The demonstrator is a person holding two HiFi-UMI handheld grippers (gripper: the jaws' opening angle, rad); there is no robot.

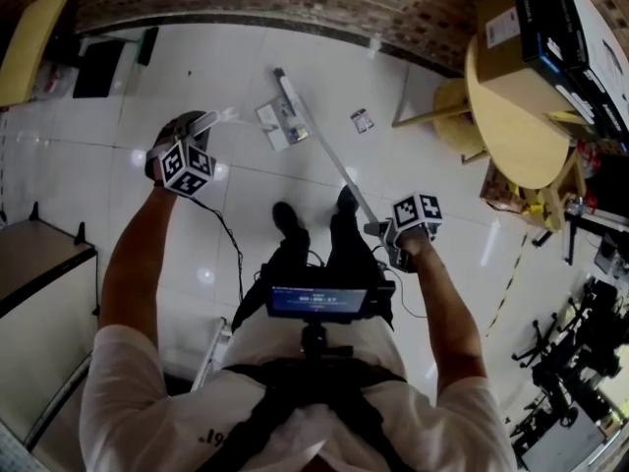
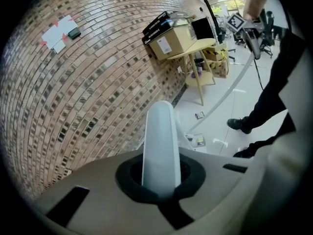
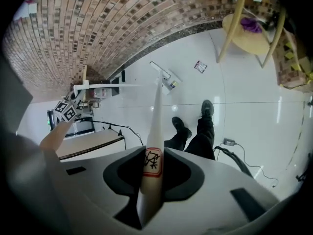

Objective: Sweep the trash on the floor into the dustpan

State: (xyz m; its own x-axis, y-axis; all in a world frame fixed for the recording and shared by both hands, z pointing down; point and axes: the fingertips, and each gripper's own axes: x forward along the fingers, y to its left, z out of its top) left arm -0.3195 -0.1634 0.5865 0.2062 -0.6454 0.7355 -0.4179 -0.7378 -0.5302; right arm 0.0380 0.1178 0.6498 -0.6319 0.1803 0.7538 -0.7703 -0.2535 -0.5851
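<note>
Dustpan handle (image 2: 159, 131), a pale rounded shaft, is sitting clamped in the left tool (image 2: 159, 184), whose jaws are pressing tight on it. On the person's other side, the right tool (image 3: 151, 176) is pinching the broom handle (image 3: 155, 126) just above a red-edged label, its jaws standing only as far apart as the stick is thick. Between the two arms, the person's black shoes (image 1: 285, 219) are planting on the glossy white floor (image 1: 197, 67).

Farther out, both long handles are converging on one spot. The broom head (image 1: 286, 88) is lying on the tile right beside the dustpan's tray (image 1: 278, 126), which appears to be holding a scrap or two already, though the contents are too small to name.

Trash packet (image 1: 362, 120) is lying loose on the floor, apart from the tray and nearer the legs of the round yellow bench (image 1: 511, 126). Beyond it the brick wall (image 1: 295, 8) is closing off the scene.

The sweeping looks partly done, with that packet the piece left out. The next stroke likely calls for reaching the bristles past the packet and drawing it back to the tray's mouth, while the left tool is pinning the lip flat to the tile.
</note>
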